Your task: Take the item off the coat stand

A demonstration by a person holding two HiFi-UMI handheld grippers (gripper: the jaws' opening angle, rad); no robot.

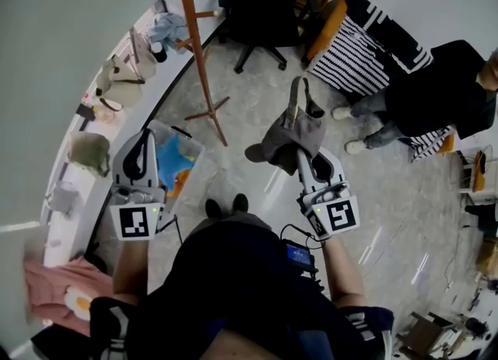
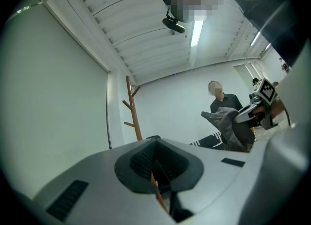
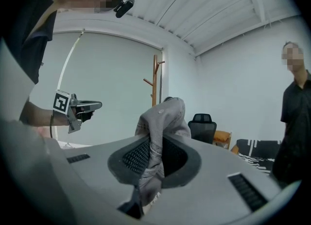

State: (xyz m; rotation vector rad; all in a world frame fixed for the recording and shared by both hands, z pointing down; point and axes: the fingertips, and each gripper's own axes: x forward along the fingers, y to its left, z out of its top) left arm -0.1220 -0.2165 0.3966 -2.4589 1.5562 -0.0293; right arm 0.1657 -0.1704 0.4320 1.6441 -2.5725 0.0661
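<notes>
The wooden coat stand (image 1: 198,47) rises at the top of the head view, its pegs bare; it also stands by the wall in the left gripper view (image 2: 133,112) and the right gripper view (image 3: 155,80). A grey cap (image 1: 292,137) hangs clear of the stand, over the floor. My right gripper (image 1: 299,155) is shut on the cap's fabric (image 3: 160,122), which is bunched between the jaws (image 3: 150,170). The cap (image 2: 226,127) also shows in the left gripper view. My left gripper (image 1: 142,148) is held to the left, jaws together, with nothing between them (image 2: 158,170).
A clear bin (image 1: 175,164) with blue contents sits on the floor by my left gripper. A black office chair (image 1: 261,8) stands behind the stand. A person in black (image 1: 436,94) is at the right beside a striped seat (image 1: 366,47). A ledge with bags (image 1: 117,78) runs along the left wall.
</notes>
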